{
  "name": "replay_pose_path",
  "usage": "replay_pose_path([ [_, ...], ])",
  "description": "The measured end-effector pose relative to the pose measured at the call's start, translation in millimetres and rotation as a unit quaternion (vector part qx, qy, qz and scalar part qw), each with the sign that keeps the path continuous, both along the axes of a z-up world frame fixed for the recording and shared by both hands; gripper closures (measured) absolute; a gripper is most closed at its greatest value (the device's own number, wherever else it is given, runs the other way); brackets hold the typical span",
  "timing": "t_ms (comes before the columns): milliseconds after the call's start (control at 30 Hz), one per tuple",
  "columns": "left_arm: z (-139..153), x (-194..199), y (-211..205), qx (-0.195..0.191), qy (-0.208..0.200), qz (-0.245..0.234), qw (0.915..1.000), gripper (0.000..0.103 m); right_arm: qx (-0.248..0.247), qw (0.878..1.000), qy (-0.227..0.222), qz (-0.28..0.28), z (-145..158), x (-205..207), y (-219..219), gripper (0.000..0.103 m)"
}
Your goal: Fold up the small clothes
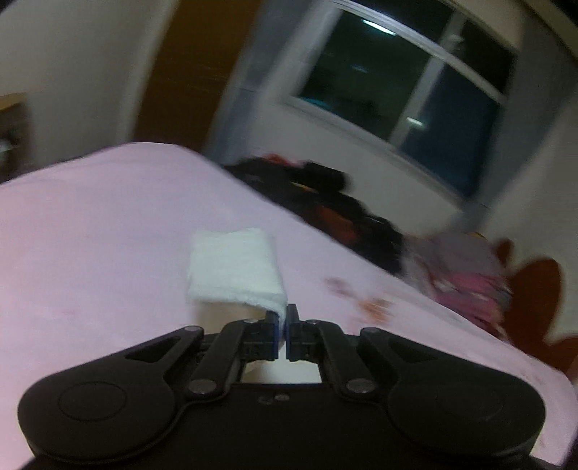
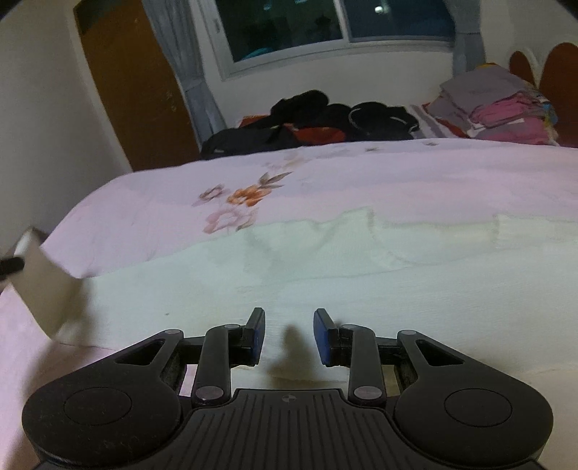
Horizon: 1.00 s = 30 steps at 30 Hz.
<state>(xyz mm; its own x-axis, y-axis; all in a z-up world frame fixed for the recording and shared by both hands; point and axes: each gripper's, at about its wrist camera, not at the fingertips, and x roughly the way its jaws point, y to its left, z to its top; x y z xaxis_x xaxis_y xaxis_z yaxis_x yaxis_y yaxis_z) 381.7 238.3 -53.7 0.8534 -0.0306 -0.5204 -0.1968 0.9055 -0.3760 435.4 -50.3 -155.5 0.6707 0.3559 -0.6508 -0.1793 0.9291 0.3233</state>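
Note:
A white garment (image 2: 325,267) lies spread flat on the pink bed sheet (image 2: 361,173) in the right wrist view. My left gripper (image 1: 283,318) is shut on one end of the white garment (image 1: 234,267) and holds it lifted above the sheet, the cloth doubled over in front of the fingers. That lifted end shows at the left edge of the right wrist view (image 2: 39,274). My right gripper (image 2: 289,336) is open and empty, just above the near part of the spread garment.
A heap of dark clothes (image 2: 310,123) lies at the far side of the bed below a window (image 2: 339,25). A stack of folded pink and grey clothes (image 2: 498,108) sits at the far right by a brown headboard (image 2: 560,86). A brown door (image 2: 133,83) stands left.

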Motion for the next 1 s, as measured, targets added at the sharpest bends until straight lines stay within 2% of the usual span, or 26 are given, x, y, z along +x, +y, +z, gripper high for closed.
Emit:
replay_pose_path([
  [100,6,12,-57,-0.003,-0.005,-0.067,0.9977,0.1,0.001,1.0,-0.003,-0.015,5,-9,-25,0.072],
  [200,2,23,-119,-0.001,-0.001,-0.131,0.9914,0.1,0.001,0.999,-0.005,-0.038,9,-19,-56,0.072],
  [367,-28,40,-213,0.007,0.025,-0.213,0.9767,0.1,-0.003,0.997,-0.005,-0.078,12,-36,-113,0.072],
  [500,-58,34,-272,0.031,0.047,-0.253,0.9658,0.1,-0.003,0.994,0.002,-0.108,11,-47,-155,0.072],
  [567,-72,28,-287,0.042,0.06,-0.267,0.961,0.099,0.0,0.993,0.006,-0.118,10,-51,-169,0.072],
  [600,-77,26,-296,0.051,0.066,-0.273,0.9583,0.093,0.003,0.993,0.008,-0.121,10,-52,-176,0.072],
  [633,-80,24,-300,0.06,0.073,-0.277,0.9562,0.079,0.008,0.993,0.011,-0.121,9,-53,-180,0.072],
  [667,-82,24,-301,0.068,0.079,-0.281,0.9539,0.075,0.014,0.993,0.014,-0.118,9,-53,-184,0.072],
  [733,-80,13,-304,0.08,0.076,-0.288,0.9511,0.059,0.021,0.993,0.016,-0.113,9,-53,-188,0.072],
  [767,-76,6,-301,0.097,0.07,-0.283,0.9516,0.055,0.023,0.994,0.015,-0.11,10,-53,-187,0.072],
  [833,-71,0,-295,0.113,0.062,-0.274,0.953,0.037,0.031,0.994,0.017,-0.102,9,-50,-184,0.072],
  [1000,-64,-16,-246,0.145,0.065,-0.216,0.9632,0.037,0.047,0.996,0.021,-0.067,6,-41,-165,0.072],
])
